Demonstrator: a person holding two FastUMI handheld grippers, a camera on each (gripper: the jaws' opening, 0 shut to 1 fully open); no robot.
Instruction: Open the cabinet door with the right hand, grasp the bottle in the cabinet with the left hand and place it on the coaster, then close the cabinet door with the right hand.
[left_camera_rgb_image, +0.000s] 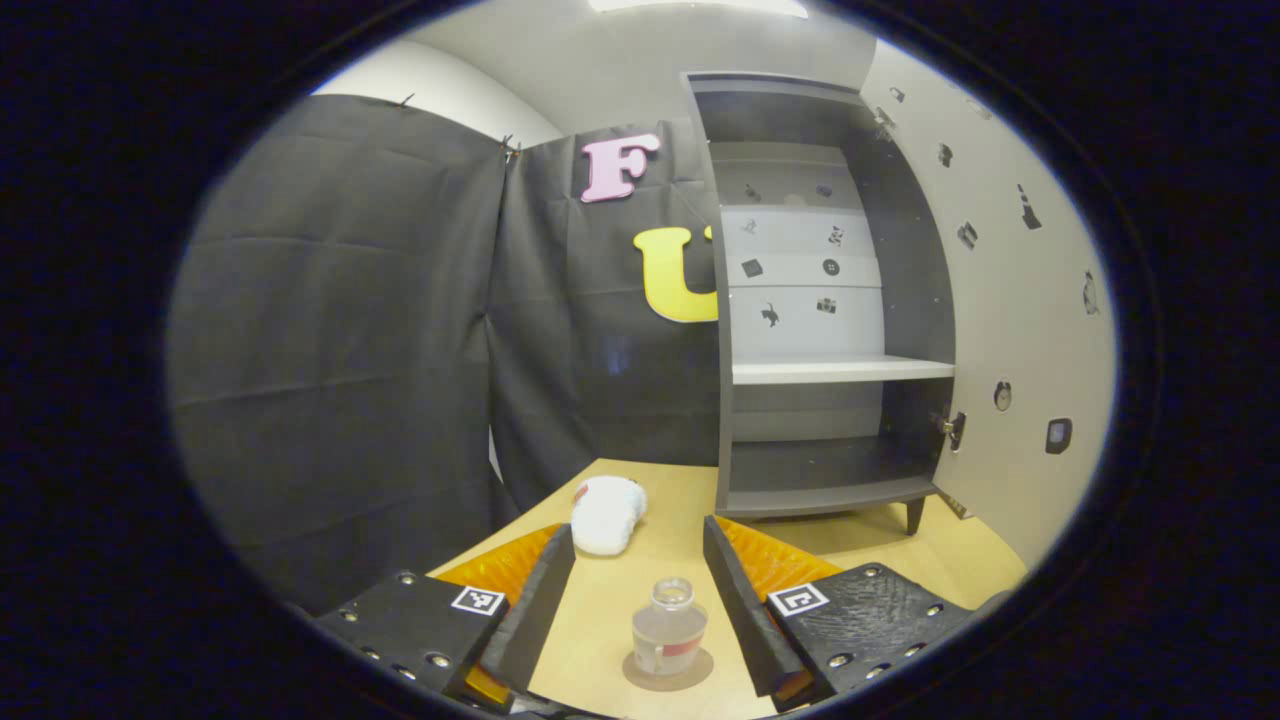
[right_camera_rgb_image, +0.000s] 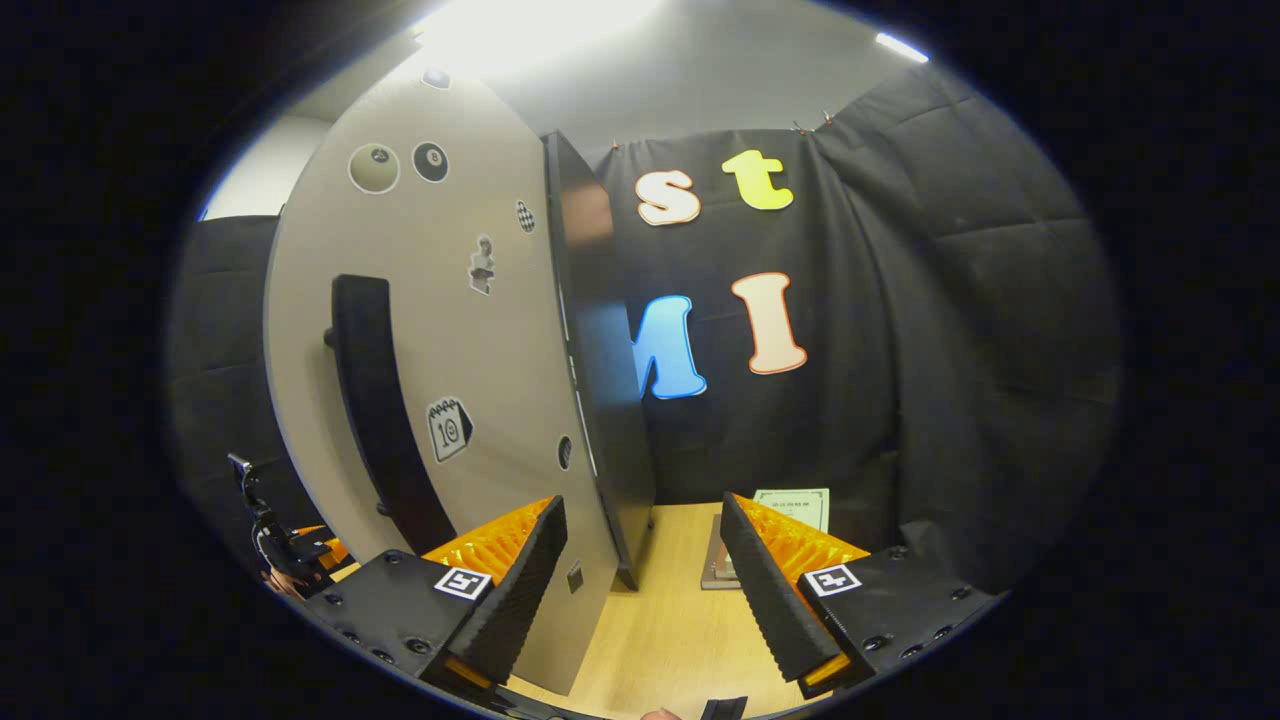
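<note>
With the bottle (left_camera_rgb_image: 669, 626) already upright on the coaster (left_camera_rgb_image: 668, 671), the remaining item is the cabinet door (right_camera_rgb_image: 440, 400), which stands swung out and edge-on just ahead of the right gripper (right_camera_rgb_image: 640, 580).

- Right gripper: jaws wide, holding nothing. The door's free edge runs down between its 2 fingers, nearer the left one; the door's outer face and long vertical handle (right_camera_rgb_image: 380, 420) lie to the left of that edge.
- Key relation: the door is upright and within reach of the right gripper, so closing looks like a sideways push on that face or a pull at the handle.
- Left gripper (left_camera_rgb_image: 637, 600): jaws wide, the bottle between the fingers, neither visibly touching it.
- Cabinet (left_camera_rgb_image: 830, 300): open, shelves bare.
- Other: 1 white cloth-like bundle (left_camera_rgb_image: 607, 513) on the table (left_camera_rgb_image: 620, 590), beyond the bottle, apart from the door's swing as far as can be judged.
</note>
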